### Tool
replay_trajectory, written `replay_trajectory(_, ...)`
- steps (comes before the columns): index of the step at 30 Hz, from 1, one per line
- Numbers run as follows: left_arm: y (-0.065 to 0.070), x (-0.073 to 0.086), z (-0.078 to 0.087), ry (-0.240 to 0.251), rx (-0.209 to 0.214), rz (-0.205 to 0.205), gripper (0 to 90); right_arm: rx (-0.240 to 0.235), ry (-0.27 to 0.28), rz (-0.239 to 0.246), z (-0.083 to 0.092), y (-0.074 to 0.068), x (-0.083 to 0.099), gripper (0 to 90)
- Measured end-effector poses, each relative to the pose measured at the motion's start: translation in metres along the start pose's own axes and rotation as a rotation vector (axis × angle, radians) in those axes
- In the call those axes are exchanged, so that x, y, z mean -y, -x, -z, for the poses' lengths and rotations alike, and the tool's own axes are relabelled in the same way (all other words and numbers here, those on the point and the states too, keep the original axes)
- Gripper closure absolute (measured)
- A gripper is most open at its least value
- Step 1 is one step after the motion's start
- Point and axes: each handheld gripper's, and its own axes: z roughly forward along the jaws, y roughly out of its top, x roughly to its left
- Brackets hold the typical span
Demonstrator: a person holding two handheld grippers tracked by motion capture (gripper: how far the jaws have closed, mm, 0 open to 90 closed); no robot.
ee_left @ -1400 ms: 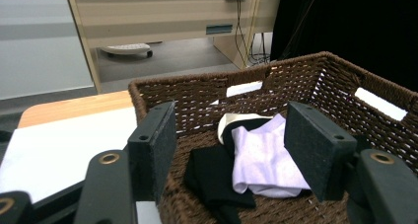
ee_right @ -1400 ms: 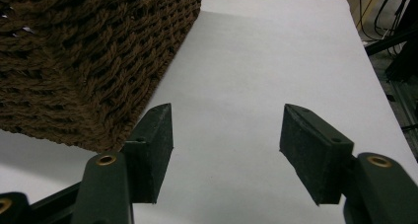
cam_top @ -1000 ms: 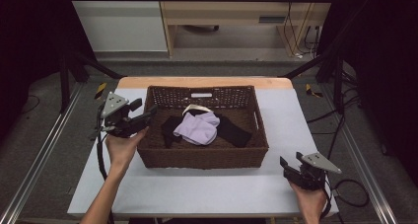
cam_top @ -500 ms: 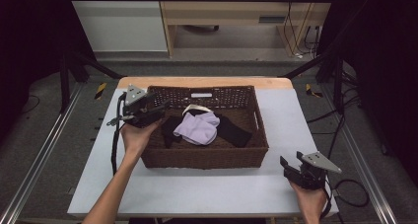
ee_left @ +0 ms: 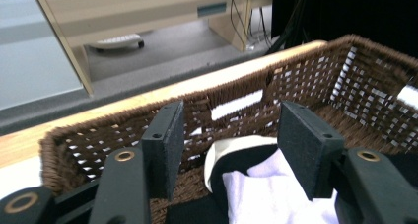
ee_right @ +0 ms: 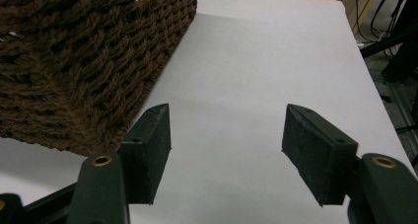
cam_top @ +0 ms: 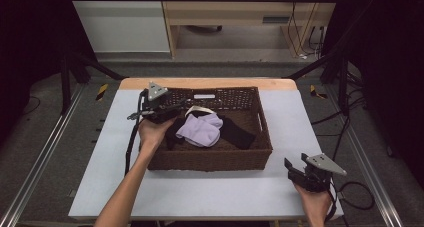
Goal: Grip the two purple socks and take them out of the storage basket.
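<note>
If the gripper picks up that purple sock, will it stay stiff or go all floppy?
Probably floppy: the purple sock lies crumpled and folded in the basket. It looks thin and soft, so likely light. Being cloth, it shouldn't roll or break, though it may drag the black cloth beside it.

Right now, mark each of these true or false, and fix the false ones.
1. The left claw is over the wicker basket. True.
2. The left claw is clamped on the lilac cloth. False: its jaws stand apart, just closing a little, with nothing pressed between them.
3. The right claw holds a black garment. False: it is open and empty above the white table.
4. Lilac cloth lies on dark clothing inside the basket. True.
5. The basket is tipped over. False: it stands upright.
</note>
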Motion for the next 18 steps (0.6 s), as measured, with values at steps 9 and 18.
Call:
replay_trajectory(9,0.003,0.009,-0.019,-0.070,0.005,0.004,43.3,0.005,-0.005,-0.008,-0.001,0.001,0.000,34.8)
replay_trajectory(18,0.001,0.020,-0.032,-0.207,0.007,-0.008,42.5,0.003,-0.011,-0.010,-0.002,0.001,0.001,34.5)
